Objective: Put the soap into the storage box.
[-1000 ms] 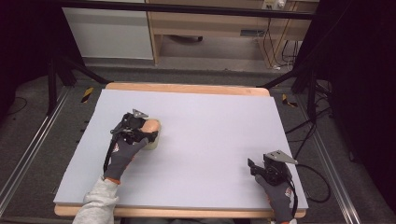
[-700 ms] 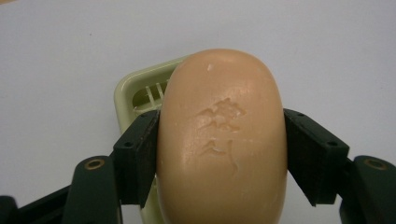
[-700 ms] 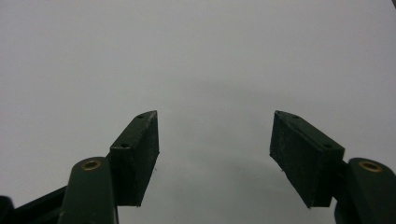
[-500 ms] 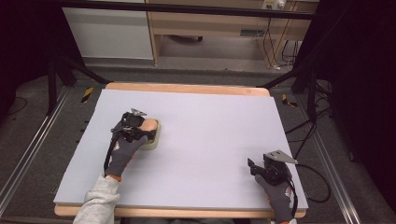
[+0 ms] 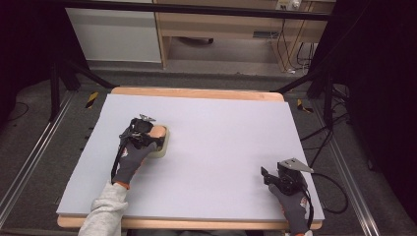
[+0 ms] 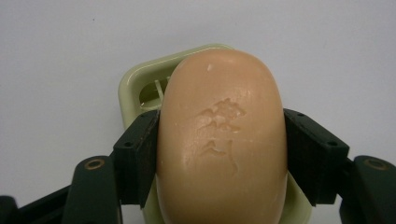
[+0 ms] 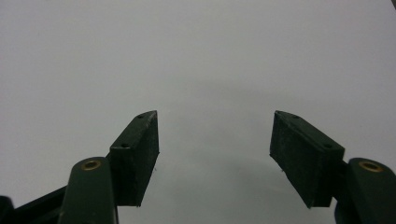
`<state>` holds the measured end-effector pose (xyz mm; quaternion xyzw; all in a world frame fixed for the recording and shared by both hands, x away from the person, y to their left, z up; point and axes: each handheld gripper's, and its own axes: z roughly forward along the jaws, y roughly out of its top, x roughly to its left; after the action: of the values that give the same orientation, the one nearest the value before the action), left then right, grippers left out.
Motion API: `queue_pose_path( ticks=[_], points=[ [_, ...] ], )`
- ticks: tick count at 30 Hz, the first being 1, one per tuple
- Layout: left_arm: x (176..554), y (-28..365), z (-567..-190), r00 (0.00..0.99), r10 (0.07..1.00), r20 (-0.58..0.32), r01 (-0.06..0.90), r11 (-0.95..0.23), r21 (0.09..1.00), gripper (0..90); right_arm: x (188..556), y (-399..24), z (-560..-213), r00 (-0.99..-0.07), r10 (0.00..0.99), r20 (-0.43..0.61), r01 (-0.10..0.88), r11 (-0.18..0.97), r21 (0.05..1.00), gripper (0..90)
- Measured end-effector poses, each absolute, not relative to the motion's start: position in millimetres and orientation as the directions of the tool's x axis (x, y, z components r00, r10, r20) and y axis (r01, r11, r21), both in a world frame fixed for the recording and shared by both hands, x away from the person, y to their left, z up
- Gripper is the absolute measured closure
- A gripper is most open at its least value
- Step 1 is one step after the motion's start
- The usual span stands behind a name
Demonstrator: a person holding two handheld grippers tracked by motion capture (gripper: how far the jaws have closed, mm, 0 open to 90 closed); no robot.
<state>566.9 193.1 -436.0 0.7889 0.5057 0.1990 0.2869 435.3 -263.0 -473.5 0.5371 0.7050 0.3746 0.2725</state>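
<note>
An orange-tan bar of soap [image 6: 222,140] with an embossed mark lies over a pale green soap dish [image 6: 135,88]. My left gripper [image 6: 222,154] is shut on the soap, both black pads pressed against its long sides. In the high view the soap [image 5: 158,132] and the dish [image 5: 164,145] sit at the left middle of the table, with the left gripper [image 5: 147,135] over them. At the table's front right my right gripper [image 5: 268,176] stands open, and in its own view its jaws [image 7: 215,154] hold nothing above the bare grey surface.
The grey tabletop [image 5: 226,137] has a wooden rim [image 5: 196,92]. Black frame legs and cables stand on the floor around it. A cable trails from the right gripper off the table's right edge [image 5: 339,196].
The left hand with the soap has shifted only slightly over the dish. The right hand has kept still.
</note>
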Motion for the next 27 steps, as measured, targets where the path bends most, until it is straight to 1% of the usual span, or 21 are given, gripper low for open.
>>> queue_pose_path(
  ticks=[27],
  points=[
    [571.2, 193.1, -445.0, 0.395, 0.918, 0.022, 0.703, -0.318, 0.636, 31.4, 435.4, -263.5, -473.8, -0.273, 0.962, 0.020, 0.555, 0.140, 0.820, 32.8]
  ],
)
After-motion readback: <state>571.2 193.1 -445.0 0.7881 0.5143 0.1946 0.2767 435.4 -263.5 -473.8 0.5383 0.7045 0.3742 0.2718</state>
